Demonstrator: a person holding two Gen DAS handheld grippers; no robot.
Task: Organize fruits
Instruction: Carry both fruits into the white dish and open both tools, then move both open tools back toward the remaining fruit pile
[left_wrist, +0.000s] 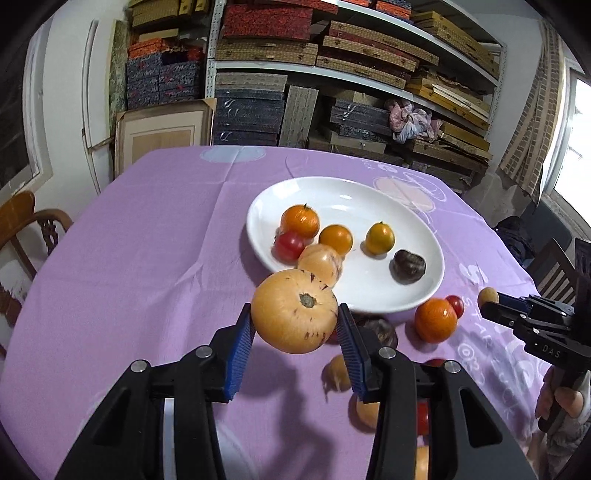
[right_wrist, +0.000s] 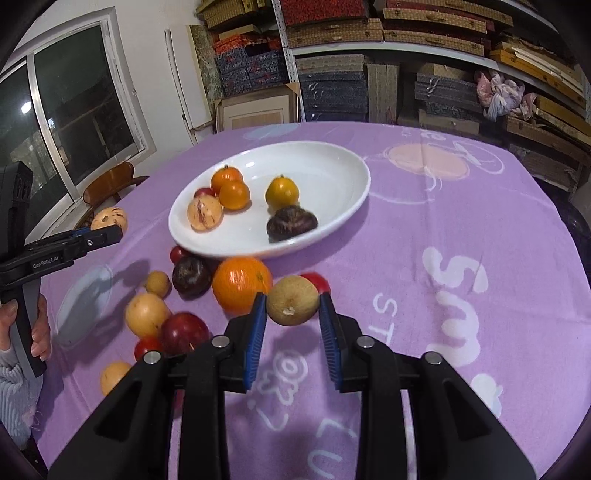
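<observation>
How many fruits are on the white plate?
6 on the white plate: two orange ones, a red one half hidden behind them, a pale streaked one, a yellow one, a dark one.

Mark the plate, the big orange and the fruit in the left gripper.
plate (right_wrist: 332, 162), right wrist view, bare inner floor
big orange (right_wrist: 240, 288), right wrist view, top skin
pale melon (left_wrist: 293, 310), left wrist view, beside stem

Dim indoor light, window (left_wrist: 576, 147) glare, fisheye-bent edges, slight blur.
</observation>
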